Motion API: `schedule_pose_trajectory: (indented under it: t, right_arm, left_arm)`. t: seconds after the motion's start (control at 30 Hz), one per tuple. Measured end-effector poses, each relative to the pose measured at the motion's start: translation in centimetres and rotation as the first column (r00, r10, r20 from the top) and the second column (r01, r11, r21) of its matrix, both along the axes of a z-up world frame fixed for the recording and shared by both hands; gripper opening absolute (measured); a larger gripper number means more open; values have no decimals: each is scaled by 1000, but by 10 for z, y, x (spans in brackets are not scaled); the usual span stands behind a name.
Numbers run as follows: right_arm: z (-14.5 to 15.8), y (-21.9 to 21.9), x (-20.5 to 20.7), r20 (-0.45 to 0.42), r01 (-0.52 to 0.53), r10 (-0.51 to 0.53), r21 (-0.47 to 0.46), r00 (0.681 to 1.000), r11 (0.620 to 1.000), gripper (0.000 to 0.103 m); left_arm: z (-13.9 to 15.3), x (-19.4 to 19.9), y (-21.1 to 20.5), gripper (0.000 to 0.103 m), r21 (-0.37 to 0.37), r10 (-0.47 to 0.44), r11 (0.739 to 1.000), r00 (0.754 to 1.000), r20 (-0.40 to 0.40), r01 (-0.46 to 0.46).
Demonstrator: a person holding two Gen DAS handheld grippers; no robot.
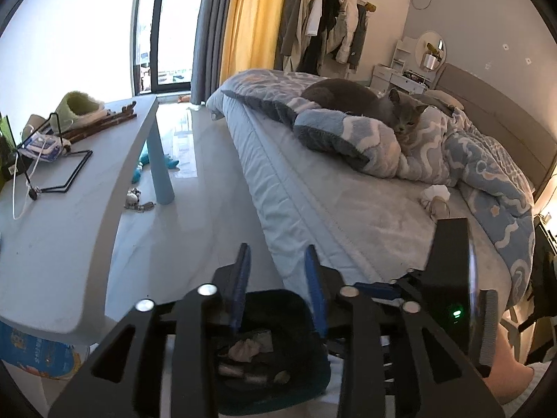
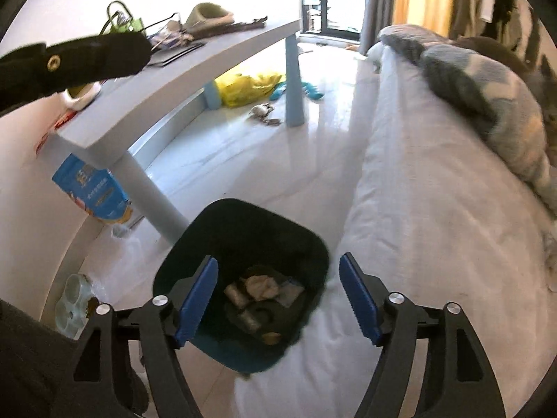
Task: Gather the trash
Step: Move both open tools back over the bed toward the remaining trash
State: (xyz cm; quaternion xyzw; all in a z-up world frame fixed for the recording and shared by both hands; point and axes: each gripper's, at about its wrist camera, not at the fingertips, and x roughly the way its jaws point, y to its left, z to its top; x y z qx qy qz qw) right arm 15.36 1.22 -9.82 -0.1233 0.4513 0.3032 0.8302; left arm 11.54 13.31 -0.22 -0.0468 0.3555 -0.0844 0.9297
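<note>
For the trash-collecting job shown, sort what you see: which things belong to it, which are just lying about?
Belongs to the job:
trash bin
crumpled paper in it
white wad on the bed

Lying about:
cat
slipper
blue toy

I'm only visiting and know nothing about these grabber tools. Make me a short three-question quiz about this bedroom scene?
1. True or false: the dark bin on the floor already holds crumpled trash.
2. What animal lies on the bed?
3. The right gripper over the bin is: A) open and empty, B) clamped on paper, C) holding a bottle.

Key: 1 true; 2 a grey cat; 3 A.
</note>
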Motion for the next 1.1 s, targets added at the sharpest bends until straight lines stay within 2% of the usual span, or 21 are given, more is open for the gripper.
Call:
schedule_pose_trajectory:
  t: [0.17, 0.3, 0.73, 0.87, 1.1]
  right_arm:
    - [10, -34, 2, 41, 53, -53, 0, 998, 999, 75]
    - [17, -59, 5, 65, 97, -98, 16, 993, 995, 76]
    - [30, -130, 17, 164, 224, -221, 4, 961, 975, 79]
    - [36, -148, 26, 212, 267, -260, -7, 942, 964, 79]
    - [42, -179, 44, 242, 338, -328, 1, 913, 941, 79]
  left_arm:
    - [0, 6, -19, 58, -28, -24, 999, 1000, -10, 24]
    - [7, 6, -35, 72, -23, -27, 999, 999, 28, 27]
    - [6, 23, -78, 76, -28, -71, 997, 997, 34, 72]
    - [6, 34, -88, 77, -35, -82, 996, 996, 34, 84]
    - [-4, 57, -106, 79, -20, -110, 994, 994, 17, 110]
